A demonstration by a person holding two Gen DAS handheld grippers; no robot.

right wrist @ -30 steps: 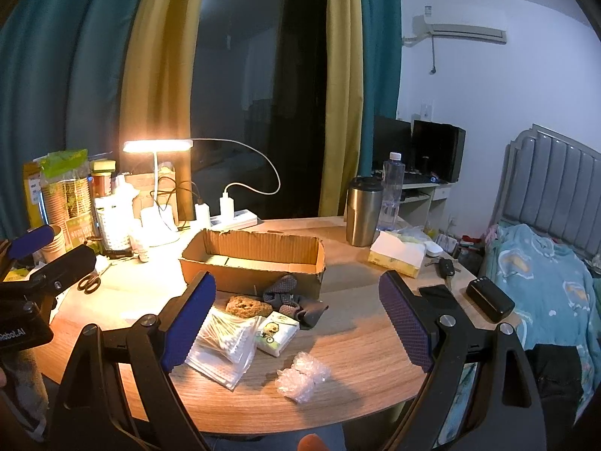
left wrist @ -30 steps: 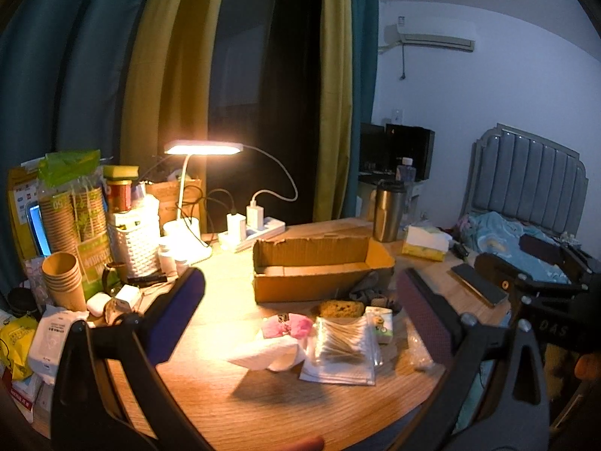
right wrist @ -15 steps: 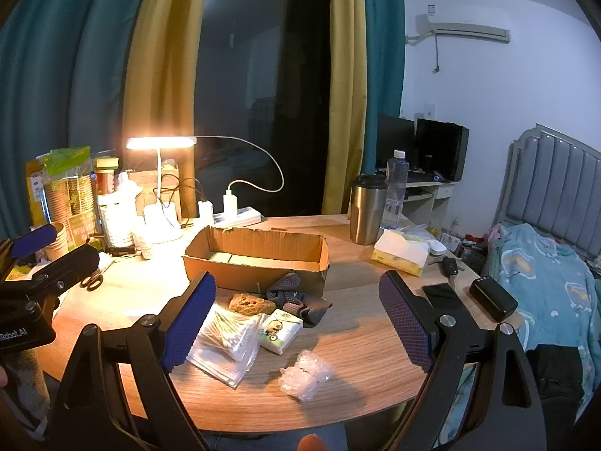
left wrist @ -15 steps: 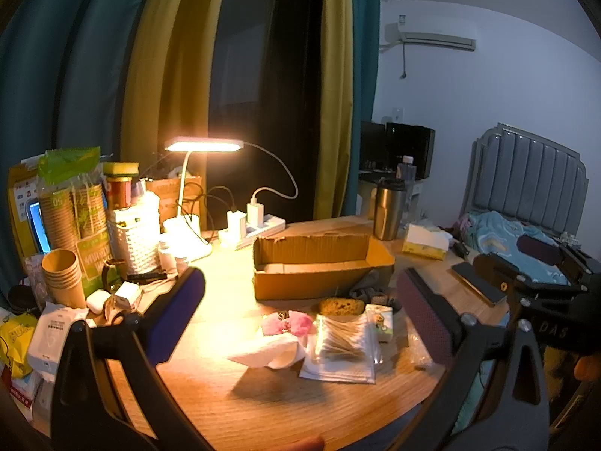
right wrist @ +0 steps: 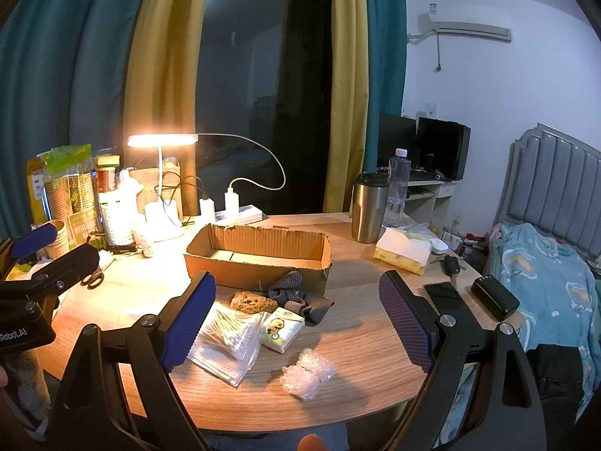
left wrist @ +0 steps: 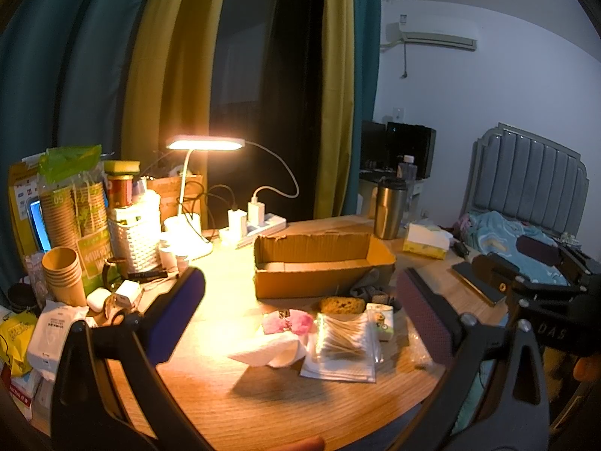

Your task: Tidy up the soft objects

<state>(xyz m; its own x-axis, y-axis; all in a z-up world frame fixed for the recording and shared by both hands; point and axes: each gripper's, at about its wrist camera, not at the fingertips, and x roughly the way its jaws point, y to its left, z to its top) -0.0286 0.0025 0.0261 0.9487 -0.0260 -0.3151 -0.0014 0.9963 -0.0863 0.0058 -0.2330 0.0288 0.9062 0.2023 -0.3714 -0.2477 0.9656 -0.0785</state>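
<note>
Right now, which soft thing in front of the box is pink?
The fluffy pink piece, left of the cotton swab bag; the sponge behind is brown, the tissue white.

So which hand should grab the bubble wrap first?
Probably the right tool: it is open with the bubble wrap lying just below its gap. From the left tool, open too, the wrap sits far right.

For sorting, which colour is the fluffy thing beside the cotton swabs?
Pink, clearest in the left wrist view.
</note>
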